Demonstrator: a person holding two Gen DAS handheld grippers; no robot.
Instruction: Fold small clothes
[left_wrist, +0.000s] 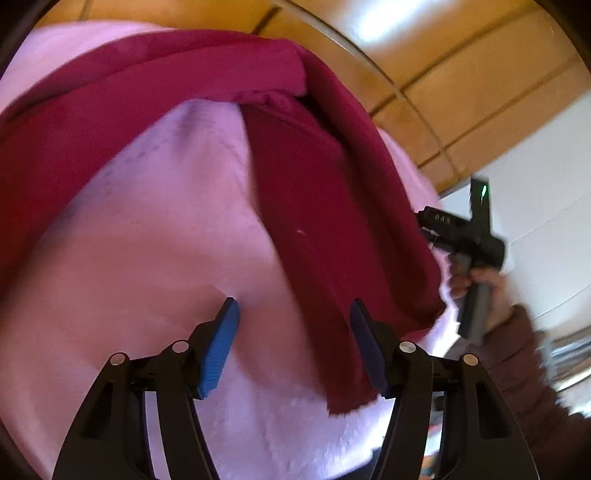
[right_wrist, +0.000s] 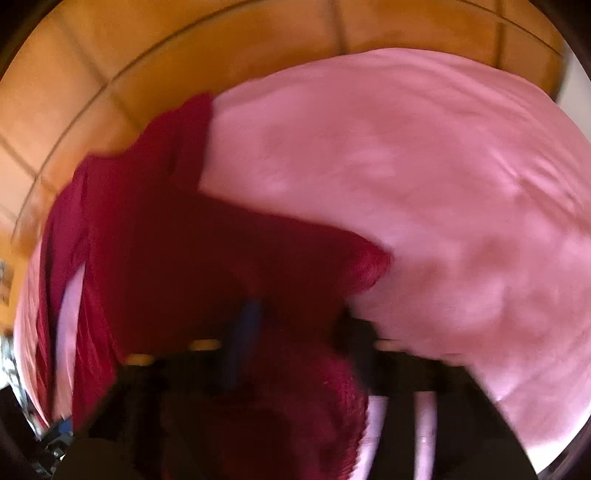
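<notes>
A dark red garment (left_wrist: 303, 192) is seen spread on a pink blanket (left_wrist: 147, 229), a long strip of it running away from the left claw (left_wrist: 293, 347), whose blue pads stand wide with nothing gripped, the strip lying just right of the gap. The right claw (right_wrist: 295, 354), nearer the cloth, is blurred; red fabric bunches between its narrow jaws, though a grip cannot be told. Lettering on its body cannot be read.

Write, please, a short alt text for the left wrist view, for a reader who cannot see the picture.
The left gripper, its blue-padded jaws open and holding nothing, hangs over a dark red garment lying on a pink cloth. At the right edge, a hand holds the other gripper's black handle beside the cloth, with orange floor tiles beyond.
</notes>
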